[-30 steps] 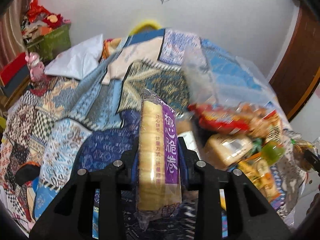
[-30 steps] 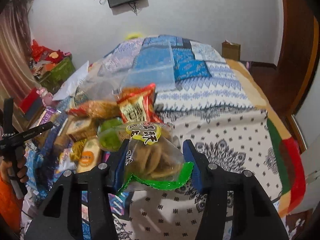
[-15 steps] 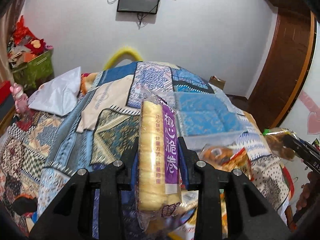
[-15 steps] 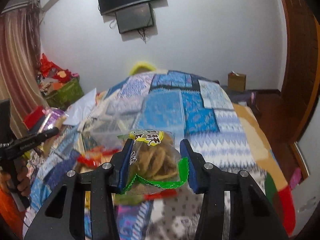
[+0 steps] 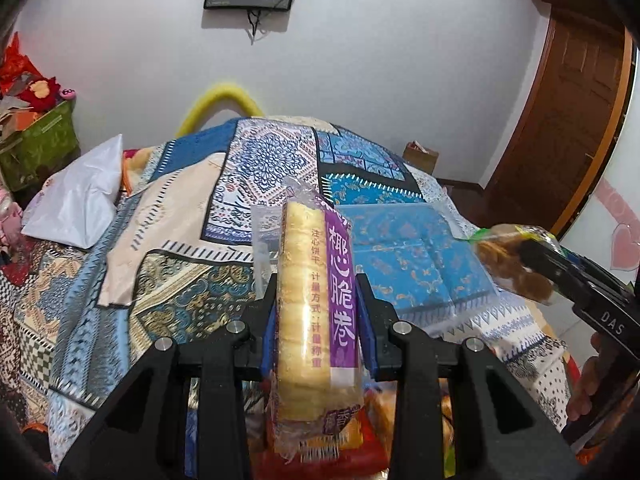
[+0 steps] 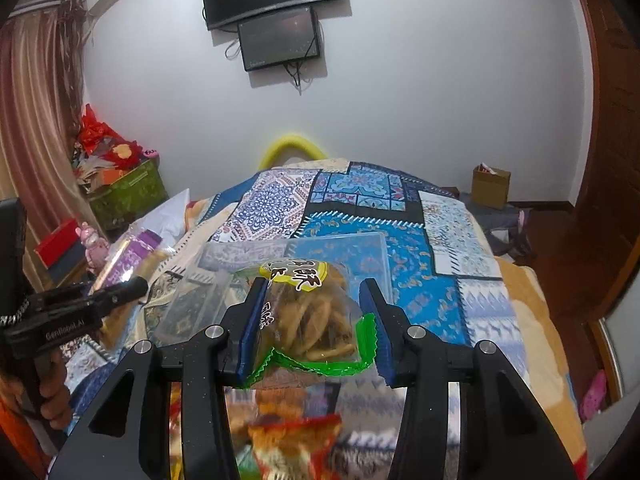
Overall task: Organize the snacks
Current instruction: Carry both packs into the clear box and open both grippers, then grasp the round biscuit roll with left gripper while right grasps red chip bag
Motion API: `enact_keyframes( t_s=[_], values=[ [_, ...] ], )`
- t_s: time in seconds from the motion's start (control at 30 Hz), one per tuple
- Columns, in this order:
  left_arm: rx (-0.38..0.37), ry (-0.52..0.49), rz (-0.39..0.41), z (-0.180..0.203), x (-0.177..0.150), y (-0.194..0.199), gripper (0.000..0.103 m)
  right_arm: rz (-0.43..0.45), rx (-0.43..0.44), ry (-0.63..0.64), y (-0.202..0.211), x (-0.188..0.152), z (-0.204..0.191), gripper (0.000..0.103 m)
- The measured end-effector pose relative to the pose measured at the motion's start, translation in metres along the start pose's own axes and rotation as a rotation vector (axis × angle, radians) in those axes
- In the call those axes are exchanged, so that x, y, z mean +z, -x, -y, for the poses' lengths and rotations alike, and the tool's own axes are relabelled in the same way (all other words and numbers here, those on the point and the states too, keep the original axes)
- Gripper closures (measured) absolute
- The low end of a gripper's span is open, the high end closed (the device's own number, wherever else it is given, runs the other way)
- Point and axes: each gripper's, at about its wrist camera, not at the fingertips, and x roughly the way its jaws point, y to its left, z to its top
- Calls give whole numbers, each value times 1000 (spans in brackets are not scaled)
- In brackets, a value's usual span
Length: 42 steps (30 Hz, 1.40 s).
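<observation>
Two grippers are lifted higher than a second ago, the snack heap now low at six o'clock. The left gripper [image 5: 316, 312] stays clenched on the upright wafer roll pack [image 5: 314, 320]. The right gripper [image 6: 316, 320] grasps the bag of fried biscuits [image 6: 312, 320], its jaws having just closed a little tighter. A clear plastic box [image 6: 288, 256] lies on the patchwork quilt [image 6: 400, 216] at twelve o'clock.

A home bedroom: a bed [image 6: 500, 312] under a patchwork quilt [image 6: 360, 200], a pillow [image 5: 80, 196], 2 screens [image 6: 276, 12] on the white wall, a curtain [image 6: 36, 120] and a wooden door [image 5: 560, 120].
</observation>
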Motion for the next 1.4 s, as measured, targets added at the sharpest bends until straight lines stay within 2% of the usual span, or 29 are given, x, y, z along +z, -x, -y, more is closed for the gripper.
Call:
enact_keyframes(
  t_s=[0.33,0.6,0.67,0.77,0.83,0.93,1.0,1.1,1.23,1.4],
  values=[
    [17,-34,-130,5,5,-74,70,-148,28,13,-63,-6,-2,60],
    [31,-60,-206,8,5,-101,70,-259,34,28,-86,-17,-1,59],
    [52,-63,-197,8,6,-100,69,-279,32,31,-90,-18,-1,55],
    [37,-54,-193,7,7,-92,61,-277,2,45,-85,-17,-2,51],
    [30,-51,-180,8,9,-82,60,-269,-4,48,-82,-14,-2,49],
    [36,-63,-144,10,13,-63,59,-247,18,44,-68,-8,-1,49],
    [40,-66,-119,10,15,-49,53,-232,23,47,-58,-4,-2,48],
    [43,-72,-80,9,16,-24,49,-201,25,50,-40,0,-4,47],
    [62,-93,-56,6,10,5,49,-156,21,49,-14,-1,-4,37],
    [80,-92,-56,-6,-8,33,42,-146,10,60,7,-12,-4,36]
  ],
)
